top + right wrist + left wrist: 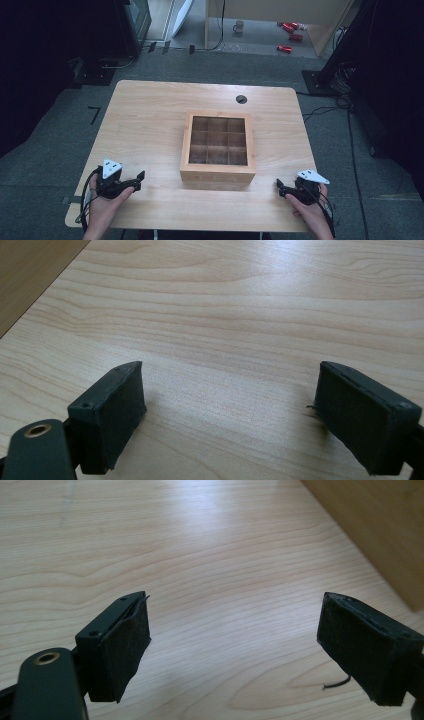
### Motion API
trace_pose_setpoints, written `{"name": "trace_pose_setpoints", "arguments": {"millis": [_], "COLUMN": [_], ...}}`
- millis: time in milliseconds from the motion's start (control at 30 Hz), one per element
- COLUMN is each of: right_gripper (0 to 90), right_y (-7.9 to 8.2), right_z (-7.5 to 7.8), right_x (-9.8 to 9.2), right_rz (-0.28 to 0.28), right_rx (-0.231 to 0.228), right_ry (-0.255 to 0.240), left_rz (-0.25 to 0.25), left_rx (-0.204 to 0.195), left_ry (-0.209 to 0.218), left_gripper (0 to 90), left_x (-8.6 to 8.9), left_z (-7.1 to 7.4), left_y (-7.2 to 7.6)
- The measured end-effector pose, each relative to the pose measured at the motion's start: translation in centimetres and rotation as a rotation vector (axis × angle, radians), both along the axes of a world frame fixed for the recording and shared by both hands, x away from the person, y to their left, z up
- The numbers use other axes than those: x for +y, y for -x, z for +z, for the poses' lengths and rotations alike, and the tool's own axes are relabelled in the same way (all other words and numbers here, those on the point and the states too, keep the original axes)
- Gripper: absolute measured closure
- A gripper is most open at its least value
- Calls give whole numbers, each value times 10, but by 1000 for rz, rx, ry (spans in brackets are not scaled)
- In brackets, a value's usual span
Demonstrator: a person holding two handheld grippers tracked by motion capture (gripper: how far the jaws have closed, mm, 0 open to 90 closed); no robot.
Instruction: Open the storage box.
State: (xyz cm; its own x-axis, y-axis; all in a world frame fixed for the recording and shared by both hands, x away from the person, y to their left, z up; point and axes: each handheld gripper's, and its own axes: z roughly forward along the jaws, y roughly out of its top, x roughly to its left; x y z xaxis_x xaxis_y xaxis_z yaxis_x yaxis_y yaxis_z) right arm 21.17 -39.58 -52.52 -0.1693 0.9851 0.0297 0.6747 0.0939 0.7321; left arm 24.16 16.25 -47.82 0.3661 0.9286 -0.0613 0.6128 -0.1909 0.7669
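High view: nearest the camera, the left gripper and the right gripper sit low over the front of the wooden table, one at each near corner, each held in a hand coming in from the bottom edge. Both stand with jaws spread wide and nothing between them; the left gripper view and the right gripper view show bare wood grain between the black pads. Between the two grippers and a little farther back sits the wooden box, a square frame divided into a three-by-three grid of dark compartments, apart from both grippers. Nothing lies between either gripper and the box. The box's side wall shows at the upper right of the left gripper view. Behind the box a round cable hole is set in the tabletop. On the floor beyond the table stand a white mug and some red cans; any lettering on them is too small to read.
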Motion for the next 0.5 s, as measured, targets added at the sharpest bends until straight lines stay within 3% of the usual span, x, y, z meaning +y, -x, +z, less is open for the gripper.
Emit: {"name": "trace_pose_setpoints", "arguments": {"millis": [167, 267, 500], "right_gripper": [130, 132, 136], "right_y": [1, 1, 3], "right_z": [0, 0, 4], "right_x": [1, 1, -1], "right_rz": [-7, -7, -55], "right_rx": [0, 0, -4], "right_ry": [-1, -5, -75], "left_rz": [-50, -96, -183], "left_rx": [-16, -7, -22], "left_ry": [-10, 14, 43], "left_gripper": [149, 151, 151], "left_x": [-14, -27, -50], "left_z": [4, 4, 9], "left_y": [1, -1, -1]}}
